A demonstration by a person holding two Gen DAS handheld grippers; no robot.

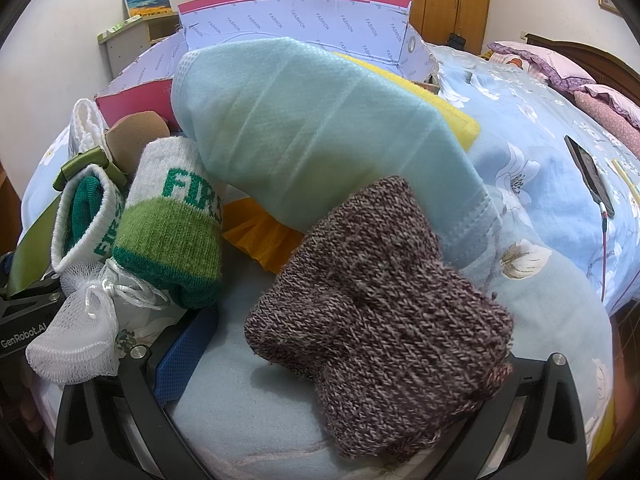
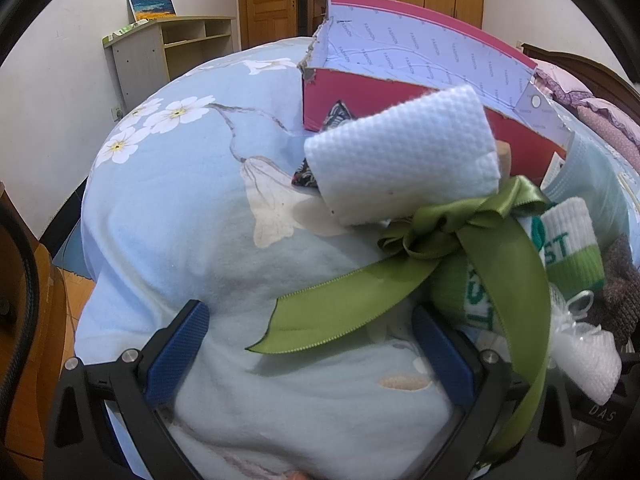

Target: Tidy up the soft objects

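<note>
Only the left wrist view shows the mottled brown knitted sock, draped over the right finger of the left gripper, whose jaws stand wide apart; the right view alone shows the white dimpled cloth roll and the olive satin ribbon bow lying ahead of the right gripper, also spread open on the pale blue floral quilt; the pink cardboard box reads "FASHION", the green-and-white sock "FIRS".

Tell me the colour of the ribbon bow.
Olive green ribbon bow, clearest in the right wrist view.
</note>
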